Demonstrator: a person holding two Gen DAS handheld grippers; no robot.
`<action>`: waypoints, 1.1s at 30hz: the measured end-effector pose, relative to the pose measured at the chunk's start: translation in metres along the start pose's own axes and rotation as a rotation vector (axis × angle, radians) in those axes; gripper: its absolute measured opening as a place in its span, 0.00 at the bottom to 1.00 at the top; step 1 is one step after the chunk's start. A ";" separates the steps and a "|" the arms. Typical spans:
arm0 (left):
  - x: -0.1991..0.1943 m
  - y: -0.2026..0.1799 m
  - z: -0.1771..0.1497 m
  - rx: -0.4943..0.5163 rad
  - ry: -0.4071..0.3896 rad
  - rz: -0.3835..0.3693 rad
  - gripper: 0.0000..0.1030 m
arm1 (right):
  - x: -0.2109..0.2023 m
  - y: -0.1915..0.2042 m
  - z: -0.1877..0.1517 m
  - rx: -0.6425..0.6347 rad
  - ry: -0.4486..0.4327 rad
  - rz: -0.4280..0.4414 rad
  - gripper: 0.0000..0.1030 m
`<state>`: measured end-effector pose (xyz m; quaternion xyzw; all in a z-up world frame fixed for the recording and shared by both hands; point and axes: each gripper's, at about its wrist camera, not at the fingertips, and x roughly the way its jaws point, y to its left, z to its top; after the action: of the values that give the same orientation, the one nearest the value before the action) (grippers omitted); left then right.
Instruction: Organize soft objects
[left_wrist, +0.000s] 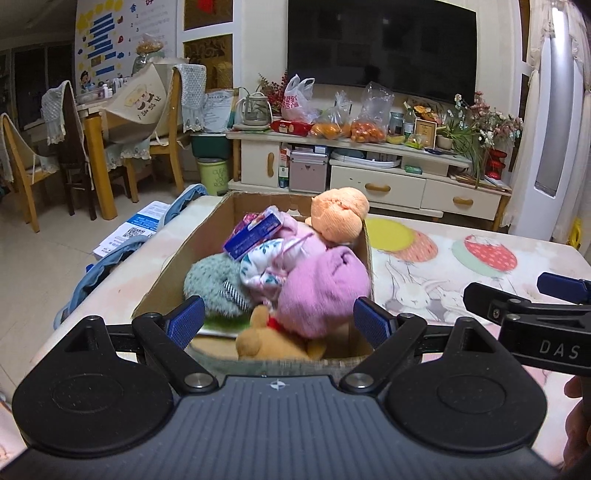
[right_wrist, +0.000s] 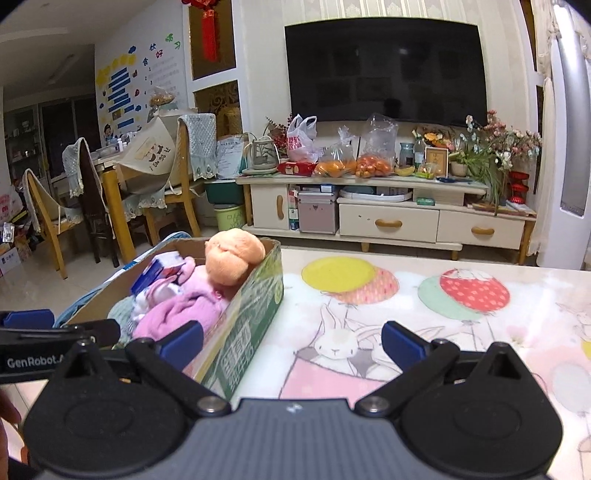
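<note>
So, cardboard box (left_wrist: 173, 266) sits on a table (left_wrist: 480, 280) with a bunny-and-balloon cover; soft things fill it. In the left wrist view the box is dead ahead, 12 o'clock from the left gripper (left_wrist: 277, 321). Jaws spread wide, blue pads either side of the box's near end, nothing clamped between them.

Inside the box, left view: orange plush (left_wrist: 338, 216) at the far end, leaning on the right wall; pink cloth (left_wrist: 325, 291) heaped at the near right; floral cloth (left_wrist: 264, 271) in the middle; grey-green fuzzy thing (left_wrist: 212, 282) at the near left; yellow bear (left_wrist: 258, 338) at the very near end, partly under the pink cloth. A blue-purple carton (left_wrist: 253, 234) lies tilted on top of the pile, toward the far left.

Right gripper (right_wrist: 291, 343) – jaws at full spread, empty. Its left pad overlaps the box's near corner in the picture; contact I cannot tell. The right pad is over bare table cover. From this view the box (right_wrist: 255, 306) is at about 10 o'clock, green print on its outer side wall, the orange plush (right_wrist: 232, 258) poking above the rim.

Each gripper shows in the other's view: right one at the 3 o'clock edge of the left view, left one at 9 o'clock in the right view.

Beyond the table, 12 o'clock – TV (left_wrist: 380, 44) over a cream cabinet (left_wrist: 369, 162) with bags of fruit on top. Chairs (left_wrist: 22, 155) and a dining table at 10 o'clock.
</note>
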<state>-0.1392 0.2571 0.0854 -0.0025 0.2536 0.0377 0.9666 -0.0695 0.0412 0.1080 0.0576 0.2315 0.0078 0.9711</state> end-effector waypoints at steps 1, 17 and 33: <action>-0.002 -0.001 -0.001 0.001 -0.002 0.003 1.00 | -0.004 0.002 -0.001 -0.007 0.003 0.002 0.99; -0.016 0.002 -0.009 0.003 -0.050 0.024 1.00 | -0.066 0.025 -0.014 -0.053 -0.042 0.024 0.99; -0.024 -0.001 -0.022 -0.004 -0.094 0.030 1.00 | -0.097 0.036 -0.020 -0.088 -0.086 0.022 0.99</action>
<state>-0.1706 0.2541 0.0776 0.0013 0.2079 0.0529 0.9767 -0.1642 0.0748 0.1379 0.0178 0.1884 0.0261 0.9816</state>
